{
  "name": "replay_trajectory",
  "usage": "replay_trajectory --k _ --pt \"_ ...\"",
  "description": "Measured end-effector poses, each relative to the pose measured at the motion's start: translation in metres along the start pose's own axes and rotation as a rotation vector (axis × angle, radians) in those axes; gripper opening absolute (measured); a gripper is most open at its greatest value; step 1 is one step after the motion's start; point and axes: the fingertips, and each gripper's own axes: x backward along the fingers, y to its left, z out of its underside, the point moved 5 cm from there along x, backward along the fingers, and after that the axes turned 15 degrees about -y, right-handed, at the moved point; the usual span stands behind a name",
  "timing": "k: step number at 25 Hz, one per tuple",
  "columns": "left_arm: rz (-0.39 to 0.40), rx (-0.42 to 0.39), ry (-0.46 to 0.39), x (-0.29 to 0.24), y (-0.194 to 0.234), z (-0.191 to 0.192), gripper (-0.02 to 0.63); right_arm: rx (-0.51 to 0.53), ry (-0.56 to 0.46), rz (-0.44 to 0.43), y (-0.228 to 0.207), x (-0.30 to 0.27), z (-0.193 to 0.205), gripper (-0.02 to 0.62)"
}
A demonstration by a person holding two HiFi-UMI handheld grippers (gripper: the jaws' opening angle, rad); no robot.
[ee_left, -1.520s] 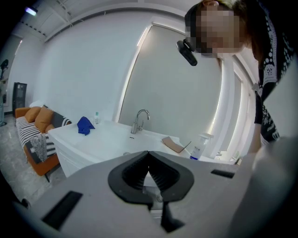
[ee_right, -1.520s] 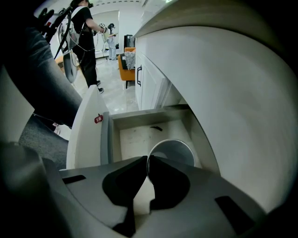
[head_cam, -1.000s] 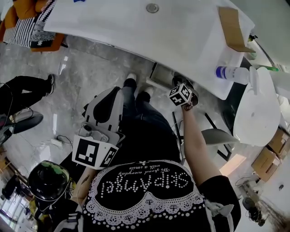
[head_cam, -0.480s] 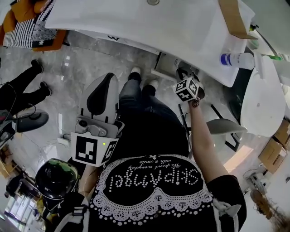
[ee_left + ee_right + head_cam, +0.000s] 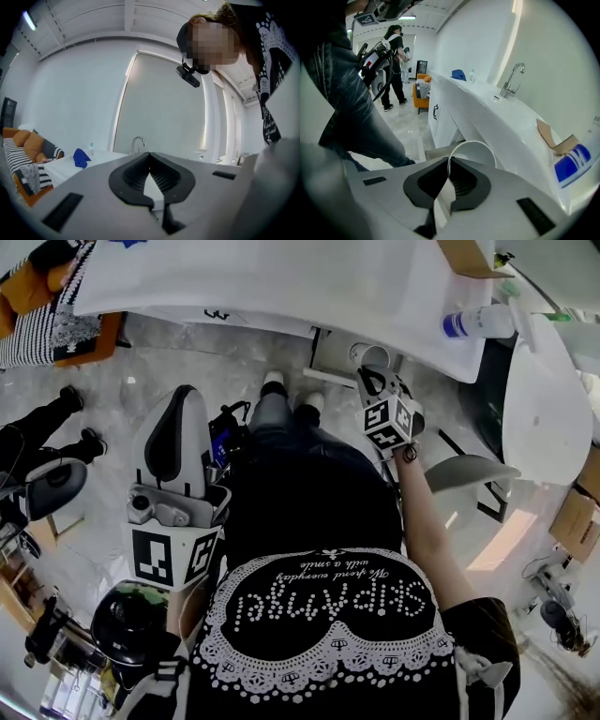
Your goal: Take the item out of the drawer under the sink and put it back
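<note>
While the right gripper (image 5: 449, 161) pinches one white cup (image 5: 480, 152), the left gripper (image 5: 150, 157) is closed, empty.

Lower part of the white cup (image 5: 474, 152) behind the right hand-held gripper (image 5: 449, 164)

Cup (image 5: 480, 151) in my right gripper (image 5: 449, 163), just before the counter (image 5: 281, 287); bottle (image 5: 476, 322) lies on that counter, further right
</note>
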Motion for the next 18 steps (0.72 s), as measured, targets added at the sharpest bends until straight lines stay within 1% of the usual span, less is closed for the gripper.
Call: replay_trajectory --k 7,12,15,18 --pt "0.021 0.010 -0.001 0.004 -0.001 0.000 0.003 -0.007 -0.044 0.002 0.005 0.022 -0.013 0.028" --pt "0.027 0.030 -0.002 0.004 -0.003 0.004 0.003 -0.043 -0.087 0.026 0.006 0.036 -0.028 0.028" --pt "0.050 0.053 -0.001 0.000 -0.009 0.009 0.003 -0.052 -0.113 0.041 0.006 0.044 -0.037 0.027" --pt "0.094 0.084 0.003 -0.006 -0.023 0.015 0.003 -0.073 -0.146 0.056 0.006 0.052 -0.048 0.028"
